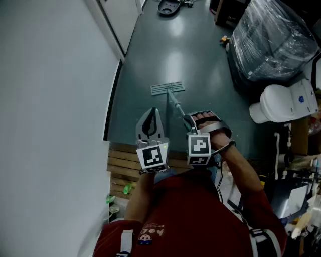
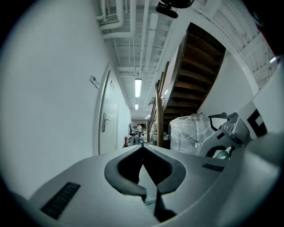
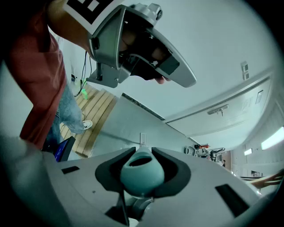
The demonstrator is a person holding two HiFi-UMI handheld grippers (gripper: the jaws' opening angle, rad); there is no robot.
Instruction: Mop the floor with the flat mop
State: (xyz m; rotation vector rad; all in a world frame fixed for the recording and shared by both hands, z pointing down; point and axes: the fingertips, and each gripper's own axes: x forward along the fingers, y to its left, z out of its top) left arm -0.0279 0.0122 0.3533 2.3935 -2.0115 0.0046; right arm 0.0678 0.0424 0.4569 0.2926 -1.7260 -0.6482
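The flat mop's head [image 1: 167, 88] lies flat on the dark green floor [image 1: 200, 60], and its pole [image 1: 176, 106] slants back toward me. My right gripper [image 1: 192, 122] is shut on the pole's upper end. In the right gripper view the teal handle end [image 3: 143, 170] fills the space between the jaws, with the mop head [image 3: 143, 138] small beyond it. My left gripper [image 1: 152, 111] hovers just left of the pole, jaws together and empty. In the left gripper view its tips [image 2: 142, 147] meet with nothing between them. It also shows as my left gripper [image 3: 184, 80] overhead in the right gripper view.
A white wall [image 1: 50, 100] runs close along the left. A wooden slat platform [image 1: 123, 168] lies at my feet. At the right stand a plastic-wrapped pallet [image 1: 273, 42] and a white toilet [image 1: 281, 103]. A dark object [image 1: 169, 6] sits far ahead. A staircase [image 2: 195, 66] rises beyond.
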